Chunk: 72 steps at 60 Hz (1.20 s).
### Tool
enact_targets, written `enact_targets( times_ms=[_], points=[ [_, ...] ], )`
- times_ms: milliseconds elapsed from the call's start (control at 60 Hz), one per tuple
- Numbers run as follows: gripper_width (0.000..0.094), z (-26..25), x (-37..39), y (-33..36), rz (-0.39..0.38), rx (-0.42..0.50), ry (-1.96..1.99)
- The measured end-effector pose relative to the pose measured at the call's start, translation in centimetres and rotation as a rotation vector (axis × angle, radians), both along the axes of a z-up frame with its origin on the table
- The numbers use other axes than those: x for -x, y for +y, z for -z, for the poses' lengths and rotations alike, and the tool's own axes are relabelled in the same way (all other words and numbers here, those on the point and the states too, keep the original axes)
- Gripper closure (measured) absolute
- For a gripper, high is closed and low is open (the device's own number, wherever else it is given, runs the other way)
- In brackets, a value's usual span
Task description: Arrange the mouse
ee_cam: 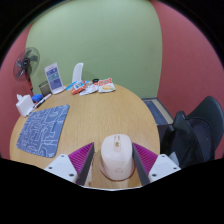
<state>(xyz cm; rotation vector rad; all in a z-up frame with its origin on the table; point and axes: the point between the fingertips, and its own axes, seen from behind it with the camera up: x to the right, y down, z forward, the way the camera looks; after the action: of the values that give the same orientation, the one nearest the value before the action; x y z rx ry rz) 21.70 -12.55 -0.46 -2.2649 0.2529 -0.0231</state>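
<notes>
A white computer mouse [116, 158] rests on the wooden table [100, 115] near its front edge. It stands between the fingers of my gripper [115, 148], which is open, with a slim gap of wood showing at the left side. The pink pads [82, 160] flank the mouse on both sides. A blue-grey patterned mouse pad [43, 130] lies flat on the table, ahead and to the left of the fingers.
At the table's far side stand a white box [53, 78], a small white stand [78, 72], several small items [98, 88] and a fan [27, 62]. A black office chair [195, 135] is to the right. Green and red walls stand behind.
</notes>
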Motion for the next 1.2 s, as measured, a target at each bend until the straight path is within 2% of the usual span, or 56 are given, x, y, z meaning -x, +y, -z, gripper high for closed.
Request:
enact_targets(
  times_ms=[83,117,333,433,533,667,750,833,900,950,1033,1100,1200],
  points=[
    [0.0314,0.4,-0.9,0.3,-0.006,0.015,-0.1],
    [0.0406,0.4,-0.8,0.5,-0.018,0.008,-0.114],
    [0.0536,0.3,-0.6,0.6,-0.027,0.002,-0.111],
    [0.0542,-1.0,-1.5,0.8,0.002,0.007,-0.132],
    [0.0543,-6.1,-3.1,2.4,0.068,-0.056,-0.169],
    [0.0541,-17.5,-2.0,6.3,0.137,-0.229,-0.181],
    [0.0542,-24.3,2.3,9.4,0.106,-0.348,-0.182],
    [0.0544,-27.2,9.3,12.5,0.025,-0.417,-0.141],
    [0.0545,-25.7,16.0,14.4,-0.048,-0.407,-0.084],
    [0.0546,-22.3,21.2,14.8,-0.105,-0.368,-0.054],
    [0.0546,-15.2,26.7,16.4,-0.182,-0.237,-0.026],
    [0.0545,-9.4,29.5,16.2,-0.209,-0.136,-0.002],
    [0.0538,-3.5,31.0,16.0,-0.211,-0.072,-0.04]
  ],
)
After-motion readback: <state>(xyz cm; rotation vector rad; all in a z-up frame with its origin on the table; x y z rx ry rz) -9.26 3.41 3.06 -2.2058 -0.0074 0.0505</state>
